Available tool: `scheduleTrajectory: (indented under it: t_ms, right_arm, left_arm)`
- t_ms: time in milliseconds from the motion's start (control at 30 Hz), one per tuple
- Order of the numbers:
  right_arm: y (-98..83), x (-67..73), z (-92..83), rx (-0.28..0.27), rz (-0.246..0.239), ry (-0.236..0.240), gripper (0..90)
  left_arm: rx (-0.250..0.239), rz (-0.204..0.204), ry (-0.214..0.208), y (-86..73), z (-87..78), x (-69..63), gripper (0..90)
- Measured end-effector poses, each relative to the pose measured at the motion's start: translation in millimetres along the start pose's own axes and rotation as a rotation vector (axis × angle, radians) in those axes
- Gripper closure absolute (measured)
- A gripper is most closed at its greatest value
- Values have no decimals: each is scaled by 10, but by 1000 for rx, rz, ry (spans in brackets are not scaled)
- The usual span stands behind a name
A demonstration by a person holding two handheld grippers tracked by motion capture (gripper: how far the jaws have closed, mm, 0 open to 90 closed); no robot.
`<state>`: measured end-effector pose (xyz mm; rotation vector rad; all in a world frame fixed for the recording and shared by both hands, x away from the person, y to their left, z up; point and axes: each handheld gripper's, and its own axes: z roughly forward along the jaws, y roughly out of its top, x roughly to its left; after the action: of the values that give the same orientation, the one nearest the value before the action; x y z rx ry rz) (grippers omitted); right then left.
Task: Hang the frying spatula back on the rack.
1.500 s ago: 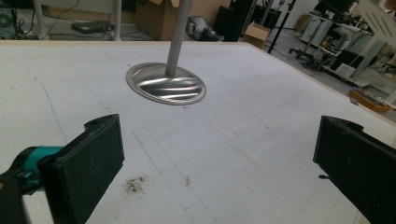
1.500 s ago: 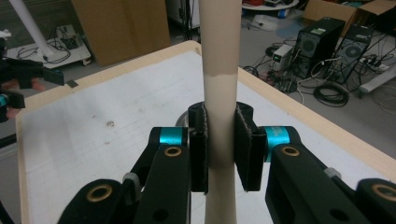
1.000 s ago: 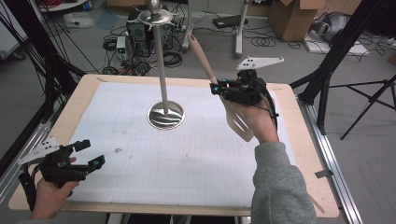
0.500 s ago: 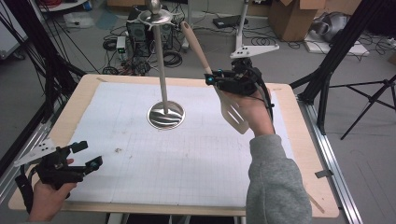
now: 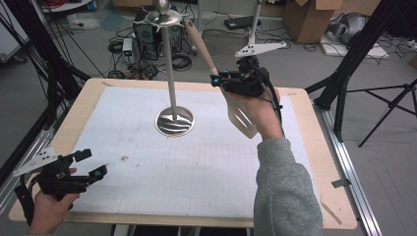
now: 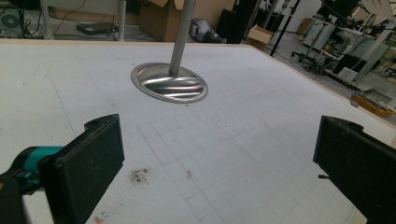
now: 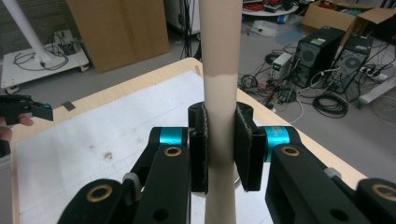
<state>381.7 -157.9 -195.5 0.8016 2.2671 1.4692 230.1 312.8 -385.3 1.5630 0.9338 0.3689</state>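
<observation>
Spatula point(image 5: 231, 88) is clamped between right gripper point(image 5: 227, 81) jaws and has been raised toward stand point(image 5: 169, 73) top. Hanging looks next. Left gripper point(image 5: 87, 164) jaws are apart, empty.

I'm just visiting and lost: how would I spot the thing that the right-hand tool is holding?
Start at the white gridded mat on the wooden table, with a tall metal stand at its middle. Right of the stand, the right gripper clamps a slotted spatula in mid-air. It is beige, with a long handle tilted toward the stand's top.
</observation>
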Motion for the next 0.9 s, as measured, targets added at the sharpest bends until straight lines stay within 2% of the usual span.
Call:
scheduleTrajectory:
  t_ms: [200,500,900]
  right_arm:
    - [11,-11,40,12,10,6,781]
    - [3,-46,66,-2,41,33,781]
    - [-8,-57,149,21,40,43,780]
  left_arm:
    - [-1,-2,0,-3,-2,0,21]
    - [-1,0,8,-3,-32,13,21]
    - [3,-3,8,-13,-39,20,21]
